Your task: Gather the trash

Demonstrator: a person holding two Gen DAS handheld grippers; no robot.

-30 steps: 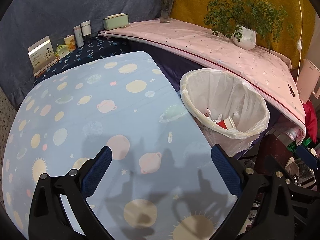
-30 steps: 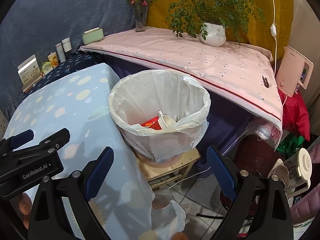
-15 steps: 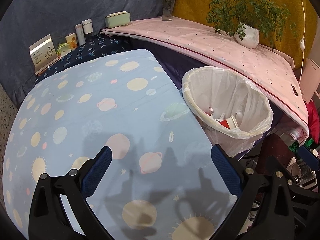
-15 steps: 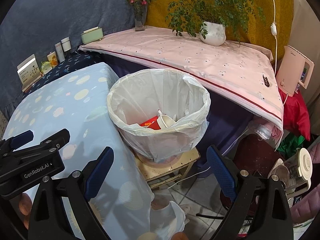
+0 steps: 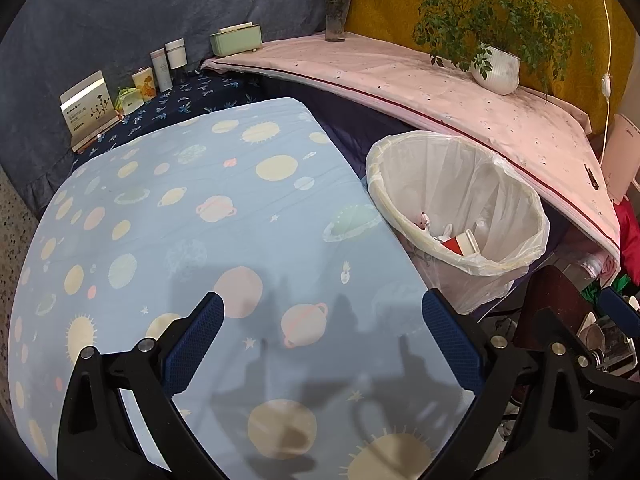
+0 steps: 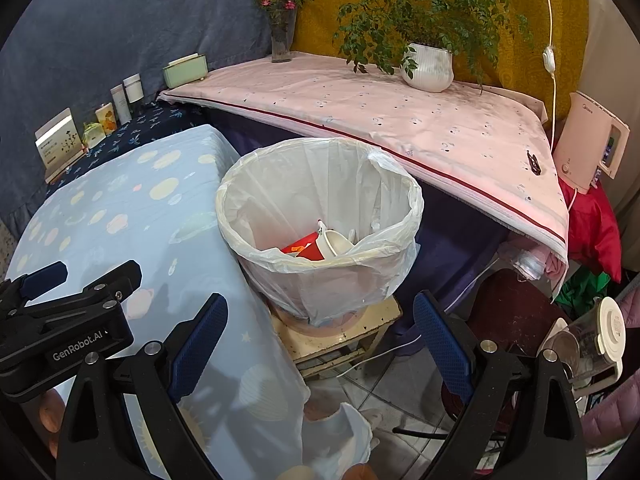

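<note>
Both grippers are empty right now. The left gripper (image 5: 322,344) has its jaws spread wide over the blue planet-print cloth (image 5: 192,216) on the table, nothing between the pads, just its own shadow on the fabric. The right gripper (image 6: 320,340) is just as wide open and hangs past the table edge, looking down at the bin (image 6: 320,216) from above. From the right cam you can also see the left gripper (image 6: 60,312) off to the side, over the cloth.

The bin has a white plastic liner (image 5: 460,184) folded over its rim and stands on a small wooden stool (image 6: 340,340), right up against the table's side. The trash is inside, at the bottom: a red and white paper cup (image 6: 316,246) lying on its side, a white cup or lid thing (image 6: 336,242) next to it, plus a few small white scraps I can't really make out. From the left cam the same pile (image 5: 456,240) shows low against the near wall of the liner.

Behind the bin runs a pink cloth-covered shelf (image 6: 400,120) with a potted plant (image 6: 428,64) and a vase of flowers (image 6: 280,36). Some boxes and bottles (image 5: 160,72) line up at the far end of the table on a dark patterned cloth. A crumpled white bag (image 6: 340,436) hangs or lies by the table's near corner, can't tell which
</note>
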